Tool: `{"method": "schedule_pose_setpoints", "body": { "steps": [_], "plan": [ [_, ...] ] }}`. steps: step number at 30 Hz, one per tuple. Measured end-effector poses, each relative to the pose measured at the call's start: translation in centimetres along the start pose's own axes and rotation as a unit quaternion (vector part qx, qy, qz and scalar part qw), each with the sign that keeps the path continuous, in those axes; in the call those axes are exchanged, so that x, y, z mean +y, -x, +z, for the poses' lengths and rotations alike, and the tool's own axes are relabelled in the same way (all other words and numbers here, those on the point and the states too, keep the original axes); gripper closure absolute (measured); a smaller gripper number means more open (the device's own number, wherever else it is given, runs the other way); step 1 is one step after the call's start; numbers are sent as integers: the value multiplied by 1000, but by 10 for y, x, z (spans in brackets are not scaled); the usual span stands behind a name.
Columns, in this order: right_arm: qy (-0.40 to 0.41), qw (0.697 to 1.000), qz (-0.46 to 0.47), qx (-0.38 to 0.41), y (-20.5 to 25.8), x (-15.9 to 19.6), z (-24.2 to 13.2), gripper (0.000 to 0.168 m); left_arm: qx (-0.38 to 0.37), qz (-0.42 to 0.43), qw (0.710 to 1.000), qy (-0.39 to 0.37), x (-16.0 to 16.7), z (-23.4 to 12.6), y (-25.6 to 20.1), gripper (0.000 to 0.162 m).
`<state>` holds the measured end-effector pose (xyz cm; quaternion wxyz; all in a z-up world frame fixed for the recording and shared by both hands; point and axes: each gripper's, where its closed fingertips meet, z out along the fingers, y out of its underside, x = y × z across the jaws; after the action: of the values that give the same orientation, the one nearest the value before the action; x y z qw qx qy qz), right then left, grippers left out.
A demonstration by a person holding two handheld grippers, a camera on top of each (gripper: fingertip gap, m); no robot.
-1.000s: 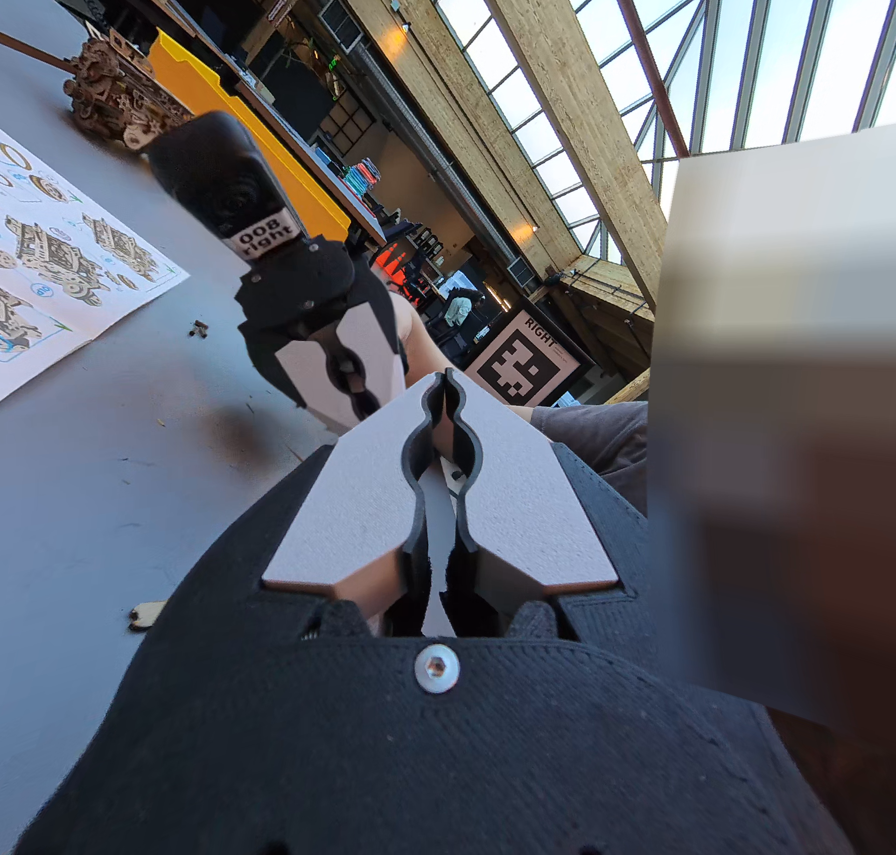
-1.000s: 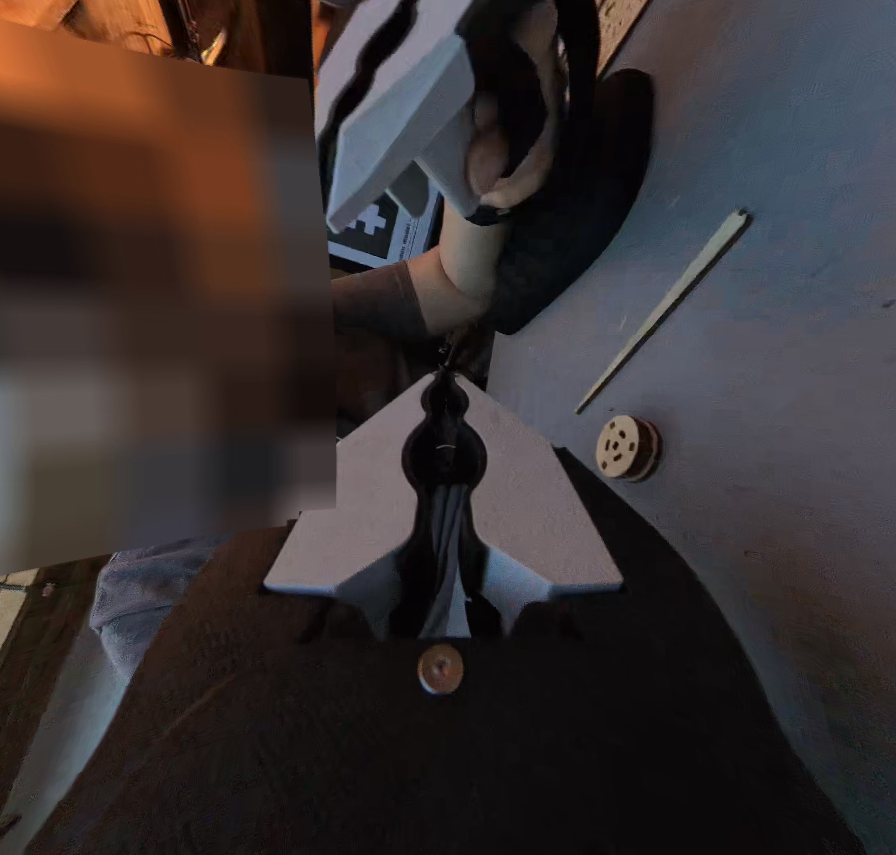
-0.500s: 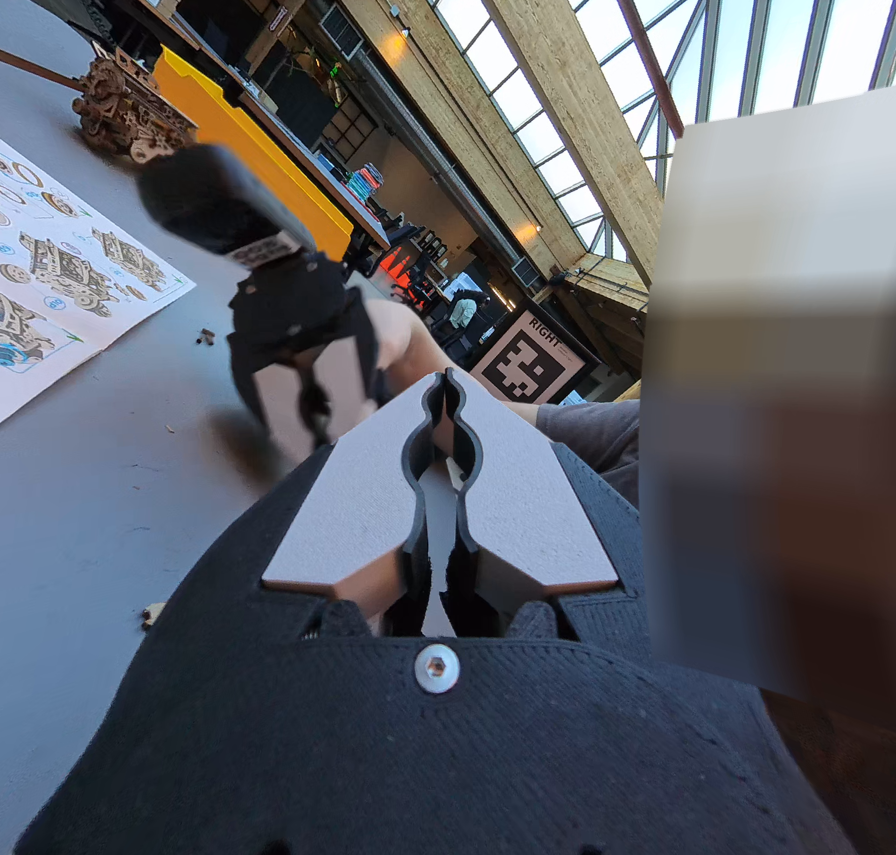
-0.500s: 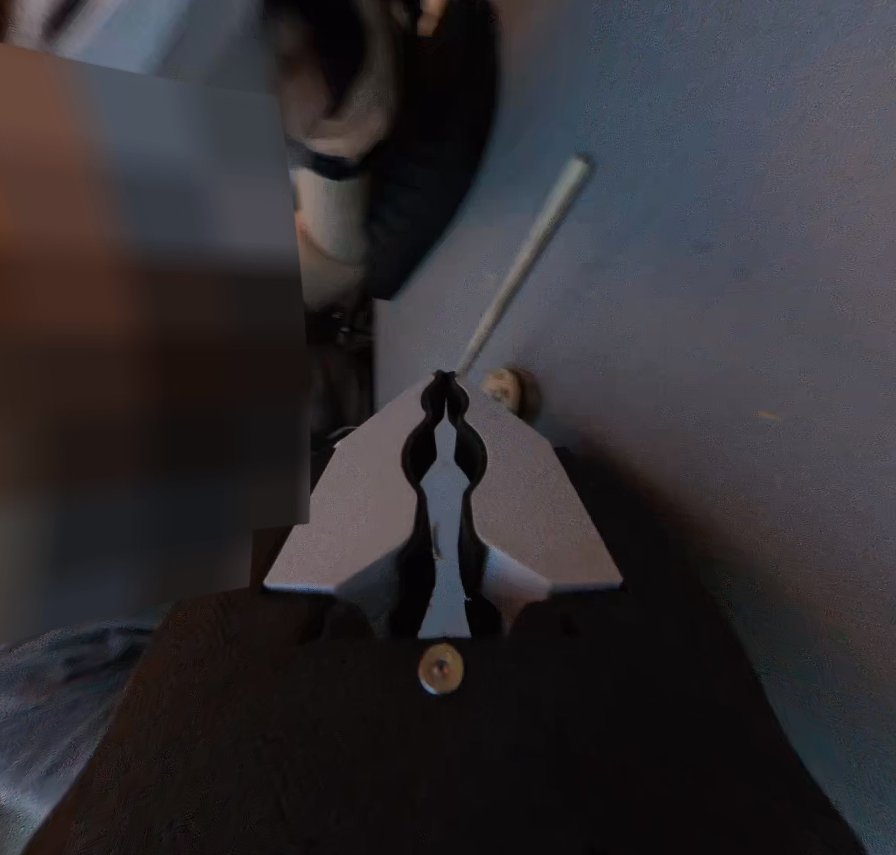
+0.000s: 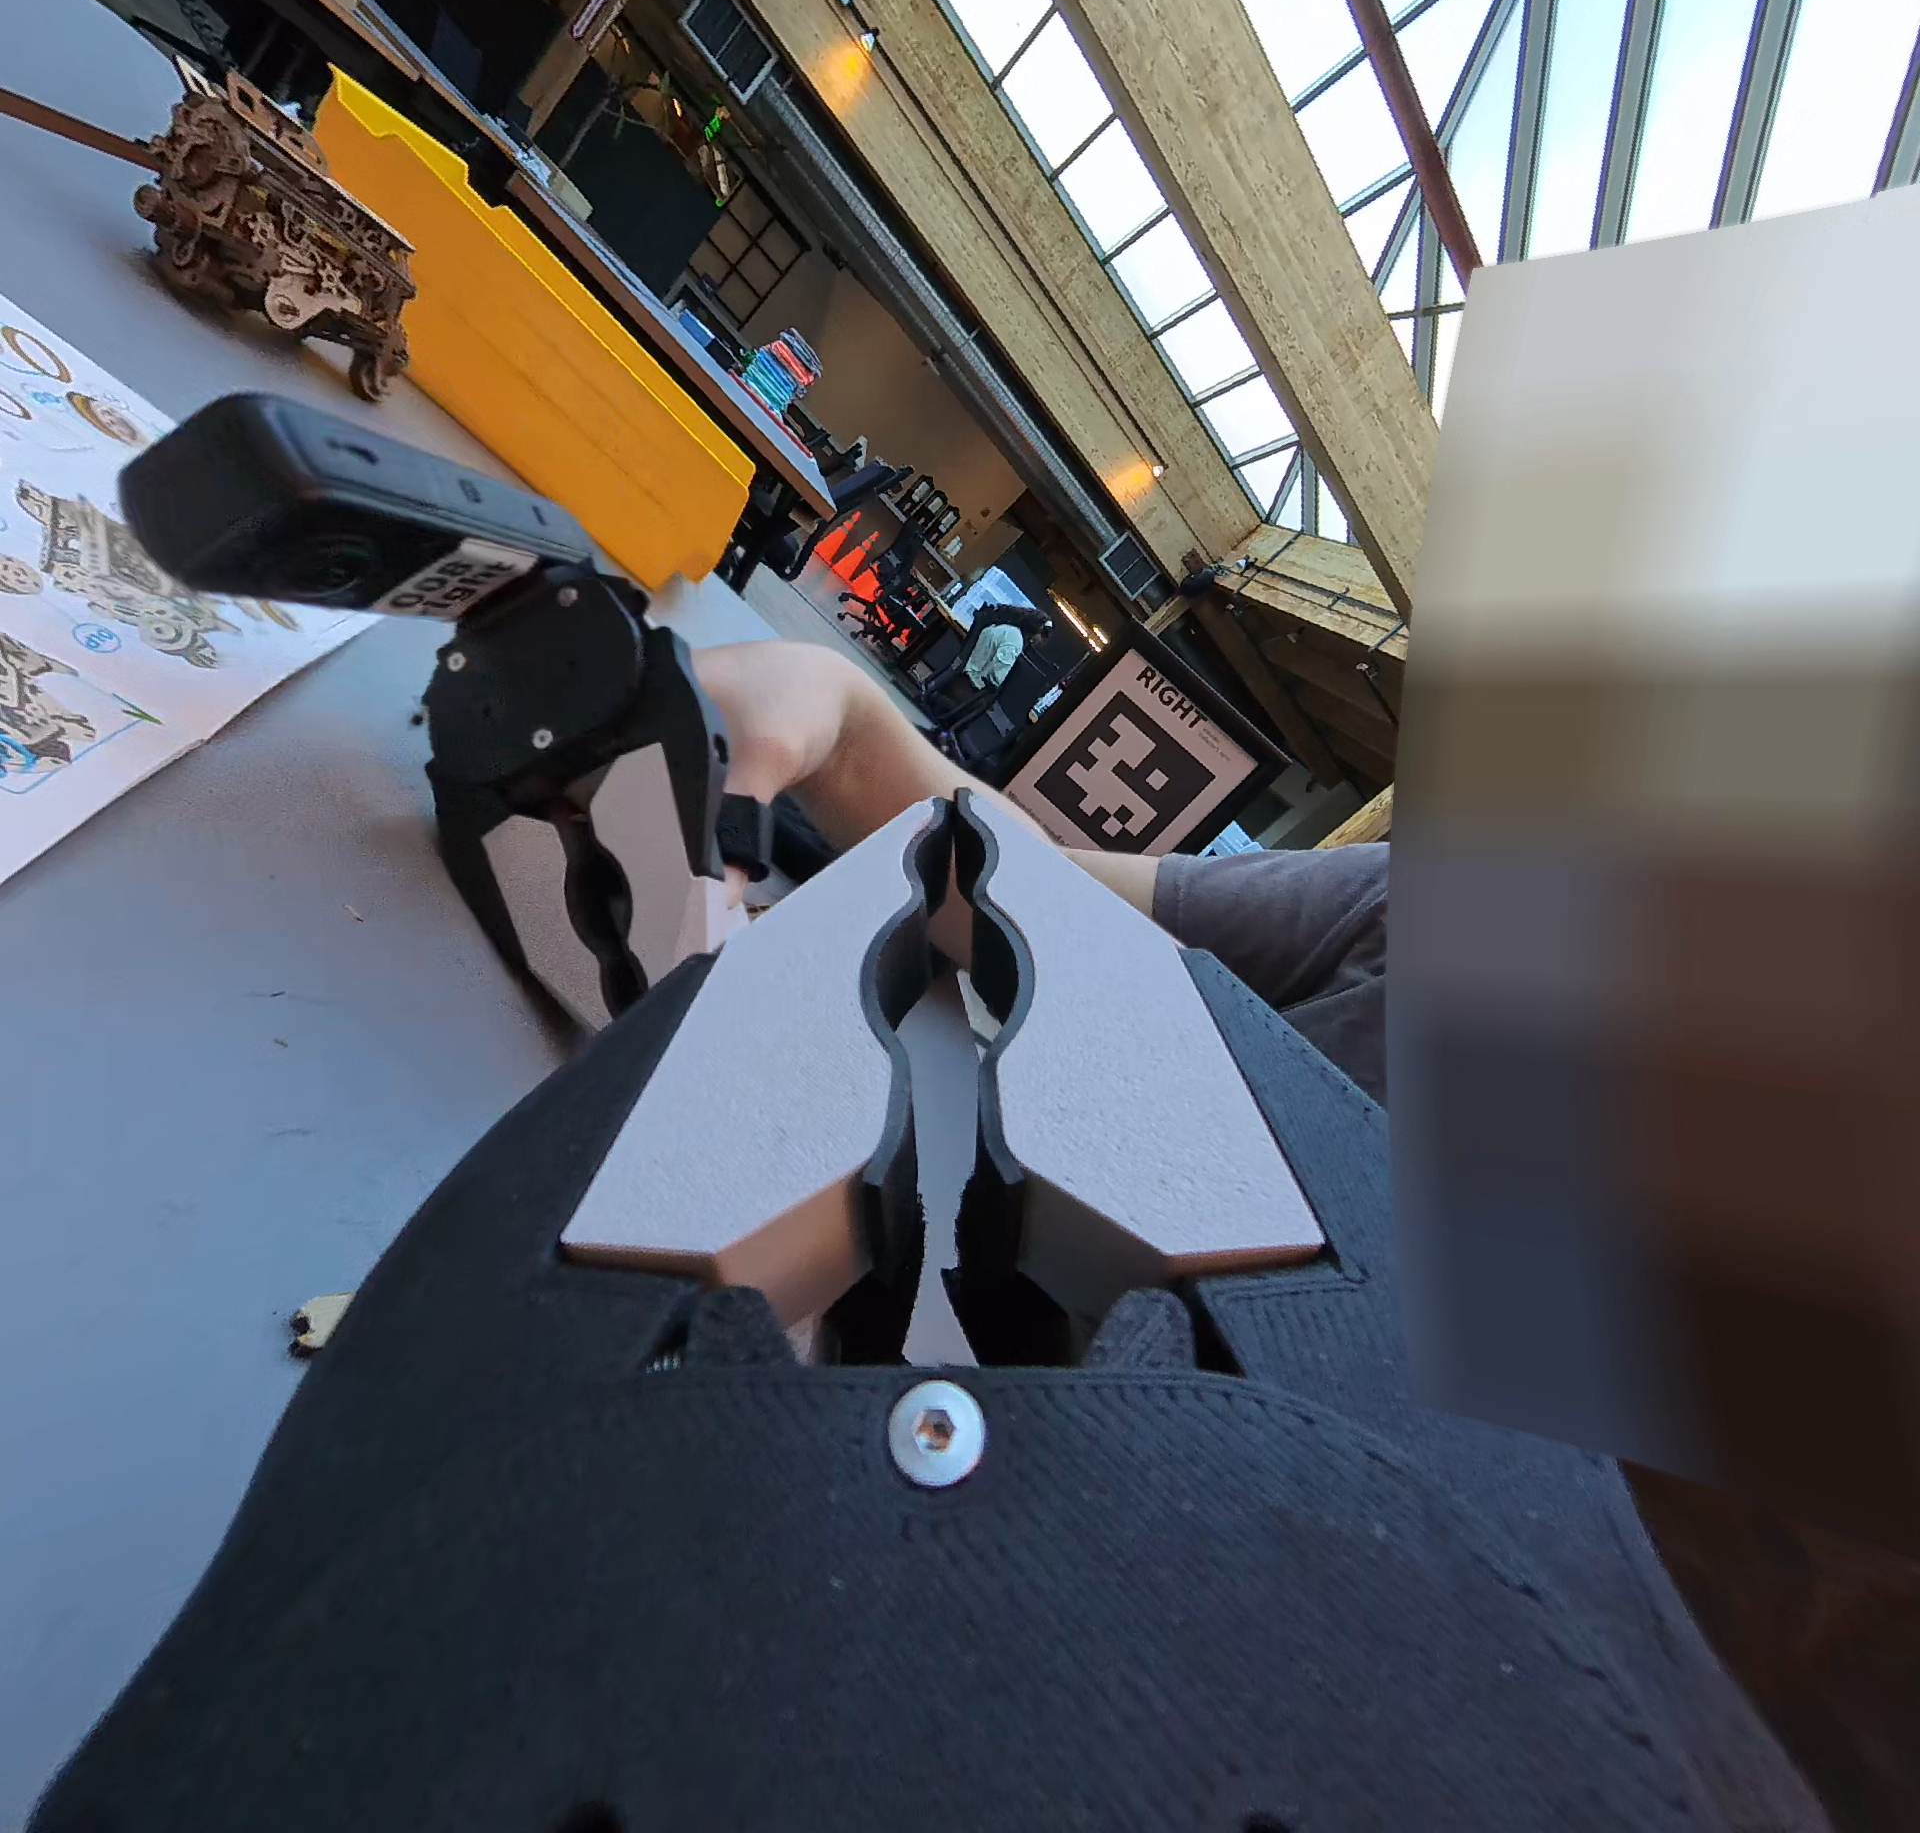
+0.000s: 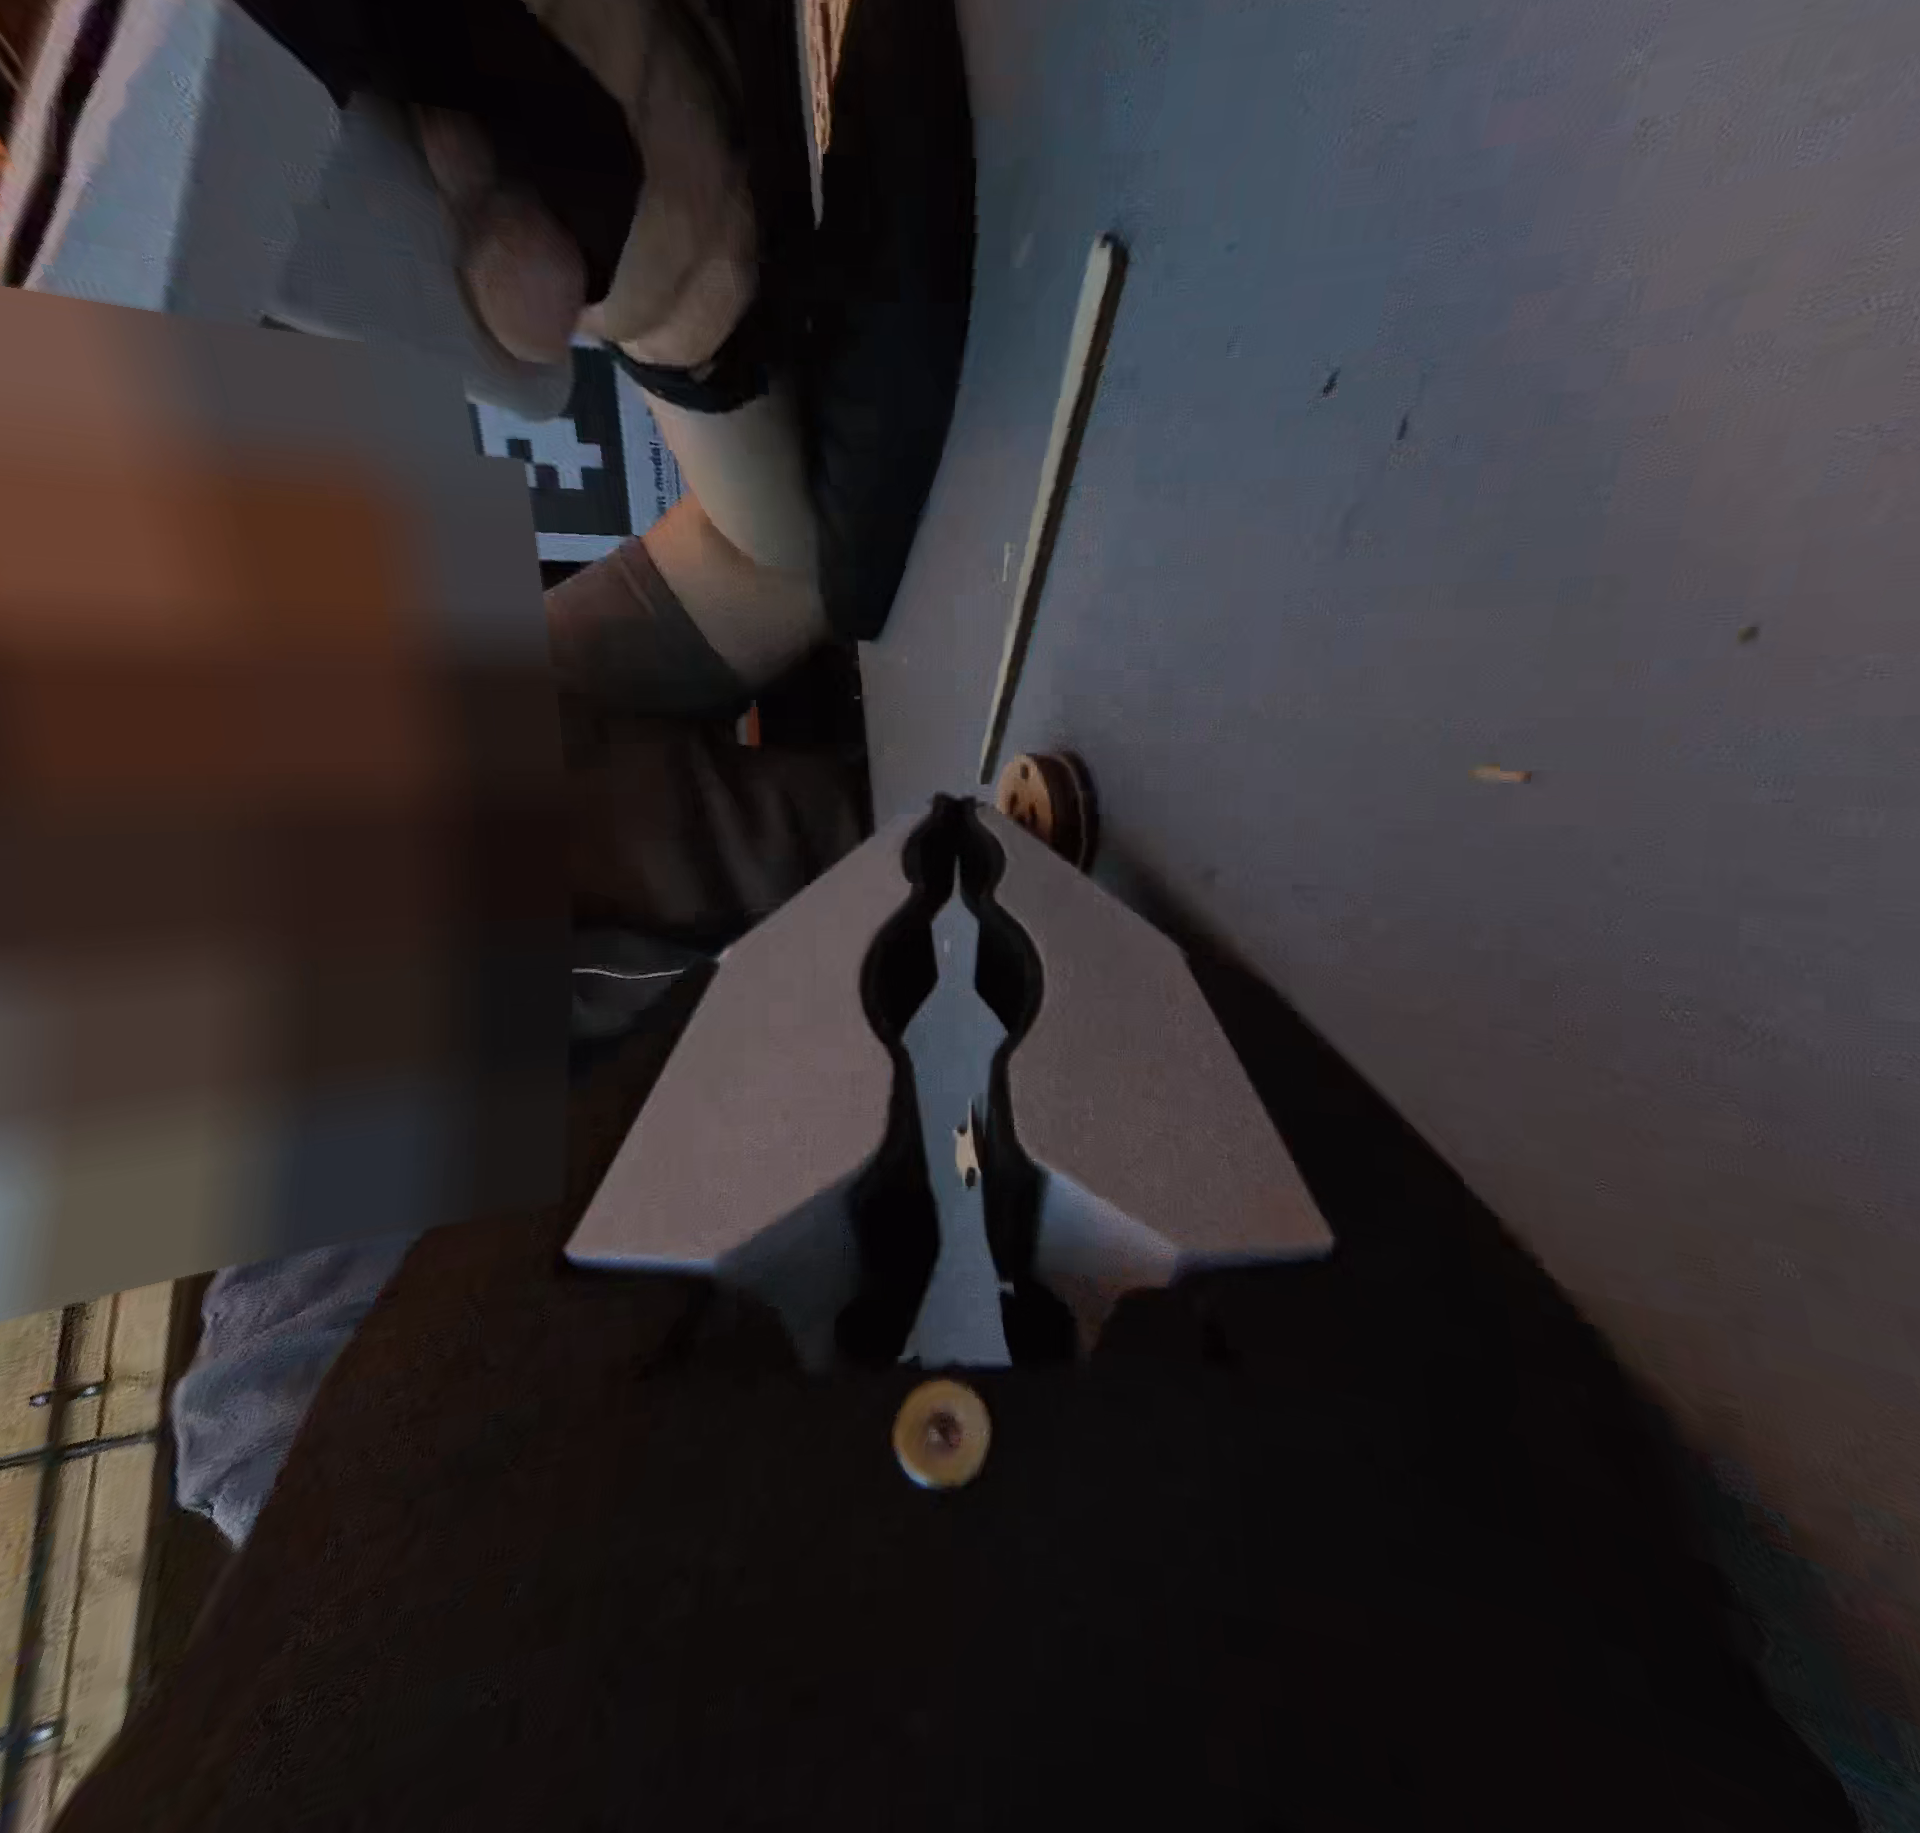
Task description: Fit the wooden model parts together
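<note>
My left gripper (image 5: 952, 809) is shut, its tips touching, and is raised above the grey table (image 5: 208, 1056). I see nothing clearly held in it. My right gripper (image 6: 958, 813) is shut too and points down at the table. A small round wooden disc with holes (image 6: 1047, 807) lies just past its tips on the right, and a long thin wooden stick (image 6: 1055, 495) runs away from there. In the left wrist view the right gripper (image 5: 608, 994) stands tip-down on the table just left of my left fingers. The disc is hidden there.
An assembled wooden model (image 5: 275, 235) stands at the far left, next to a yellow bin (image 5: 540, 360). A printed instruction sheet (image 5: 104, 578) lies at the left. A small wooden scrap (image 5: 317, 1316) lies near the left gripper's body. The person's arm (image 5: 831, 734) is behind the right gripper. Some 12 cm of space lies between my two pairs of fingers.
The right gripper has tilted down and moved to the table, so the disc and stick now lie right at its tips. The left gripper has barely moved.
</note>
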<state>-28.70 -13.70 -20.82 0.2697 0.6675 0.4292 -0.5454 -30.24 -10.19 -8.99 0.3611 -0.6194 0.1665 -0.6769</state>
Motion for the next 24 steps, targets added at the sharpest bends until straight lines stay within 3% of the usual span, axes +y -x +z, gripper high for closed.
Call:
{"method": "schedule_pose_setpoints", "body": {
  "steps": [1, 3, 4, 5, 6, 7, 8, 10, 12, 13, 15, 17, 18, 20, 21, 23, 24],
  "plan": [
    [11, 999, -33, 11, 3, 3, -1, 168, 1, -3, 1000, 1, 1, 0, 0, 162],
    [-10, 991, -111, -76, 55, -1, -4, 168, 4, -4, 1000, -1, 0, 0, -1, 162],
    [1, 992, -115, -43, 45, 2, -1, 168, 4, -3, 1000, 0, 0, 0, -1, 162],
    [32, 995, -78, 57, 1, 8, 3, 168, 2, -2, 1000, 2, 1, 0, 0, 162],
    [24, 999, -12, 17, -1, 7, 5, 168, 2, -2, 1000, 1, 1, 0, 0, 162],
    [14, 1000, -8, 12, -1, 4, 5, 168, 3, -4, 1000, 1, 1, 0, 0, 162],
    [27, 997, -51, 47, 1, 7, 4, 168, 3, -6, 1000, 0, 1, 0, 0, 162],
    [-3, 990, -125, -72, 64, 0, 6, 168, 4, -3, 1000, -1, -1, 0, -1, 162],
    [54, 992, -71, 90, -6, 10, 9, 165, 2, 1, 1000, 1, 0, 0, -1, 162],
    [26, 999, -2, 21, 0, 2, 14, 168, 3, -1, 1000, 1, 0, 0, 0, 162],
    [40, 995, -62, 66, 3, 5, 9, 168, 1, -8, 1000, -2, 0, -1, 2, 162],
    [11, 994, -110, -23, 48, -3, 9, 168, 6, -7, 1000, -7, -3, -2, -1, 162],
    [35, 993, -80, 78, 8, -1, 9, 168, 7, -4, 1000, -8, -3, -2, -1, 162],
    [48, 998, -17, 46, -1, 0, 14, 168, 5, -3, 1000, -10, -4, -3, -1, 162],
    [59, 994, -49, 72, -1, 2, 14, 168, 4, -6, 1000, -11, -4, -4, 0, 162],
    [48, 991, -117, -30, 52, 0, 18, 168, 5, -10, 1000, -17, -6, -6, 1, 162],
    [67, 991, -117, 21, 36, 5, 21, 168, 9, -9, 1000, -18, -7, -6, -1, 162]
  ]
}}
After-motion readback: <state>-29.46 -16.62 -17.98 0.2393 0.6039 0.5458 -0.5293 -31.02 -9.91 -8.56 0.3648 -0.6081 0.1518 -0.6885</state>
